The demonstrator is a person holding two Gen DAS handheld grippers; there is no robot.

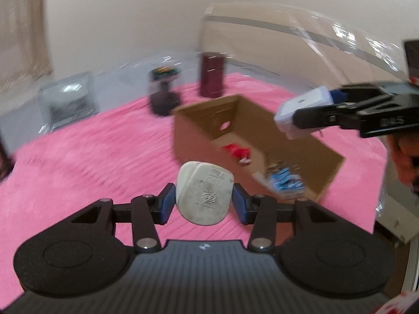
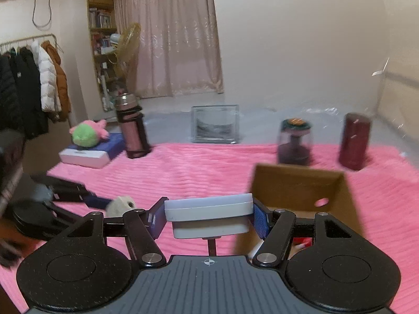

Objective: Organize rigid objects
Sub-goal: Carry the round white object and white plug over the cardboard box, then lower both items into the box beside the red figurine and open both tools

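While I hold both claws above the pink blanket [image 1: 78, 162]:
Left claw [image 1: 201, 201]: clamped on white fused plug [image 1: 204, 193].
Right claw [image 2: 209, 216]: clamped on white adapter [image 2: 209, 216].
Cardboard box [image 1: 262, 120]: just ahead of both, open.

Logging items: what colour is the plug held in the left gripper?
Off-white plug, clearest in the left wrist view.

From my seat I log cream walls [image 2: 288, 39], a pale patterned curtain [image 2: 172, 39], a crowded bookshelf [image 2: 102, 26], a clothes rail [image 2: 28, 38] of hanging coats [image 2: 31, 83], a grey floor [image 2: 167, 120] and a pink rug [image 2: 204, 167].
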